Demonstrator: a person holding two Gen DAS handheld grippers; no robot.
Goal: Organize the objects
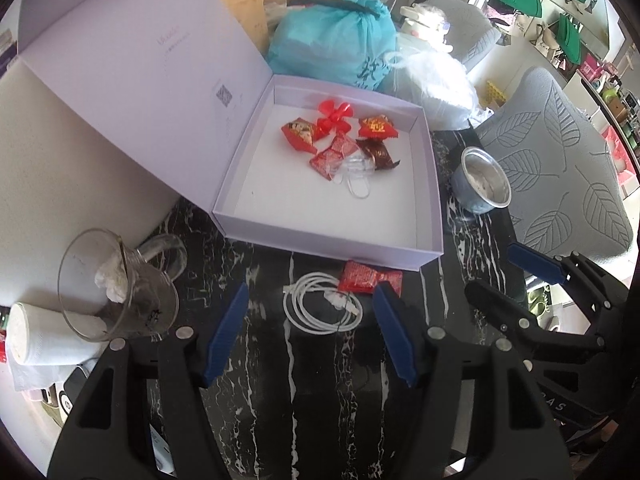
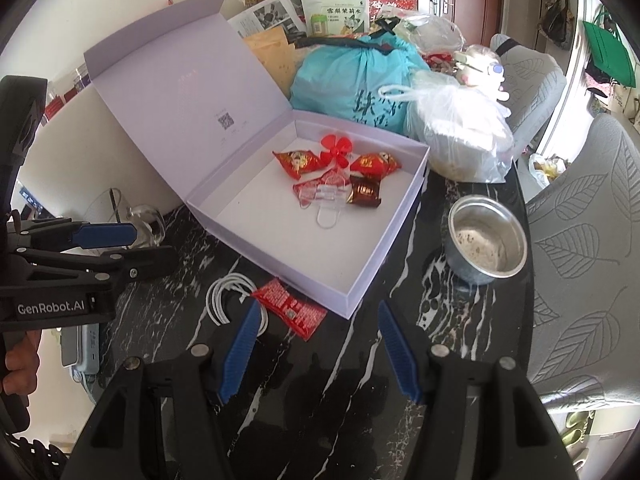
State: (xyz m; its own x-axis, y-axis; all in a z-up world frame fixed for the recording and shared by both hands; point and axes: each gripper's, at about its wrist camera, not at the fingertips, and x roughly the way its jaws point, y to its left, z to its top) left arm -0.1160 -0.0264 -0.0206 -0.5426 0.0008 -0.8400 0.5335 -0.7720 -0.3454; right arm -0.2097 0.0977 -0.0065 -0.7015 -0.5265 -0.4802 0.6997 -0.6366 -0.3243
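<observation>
The lavender box sits lid-up on the black marble table, holding wrapped candies. Outside its front wall lie a coiled white cable and a red packet. My left gripper and right gripper stand spread, empty.

- Daylight floods both my views from the right, where the window area is nearly washed out.
- The open box lid reads pale and bright, with faint glare.
- The dark marble tabletop shows soft sheen and weak shadows beneath my jaws.
- Fisheye bending curves everything near the black, vignetted corners.
- The centre stays sharp; the rims soften slightly.
</observation>
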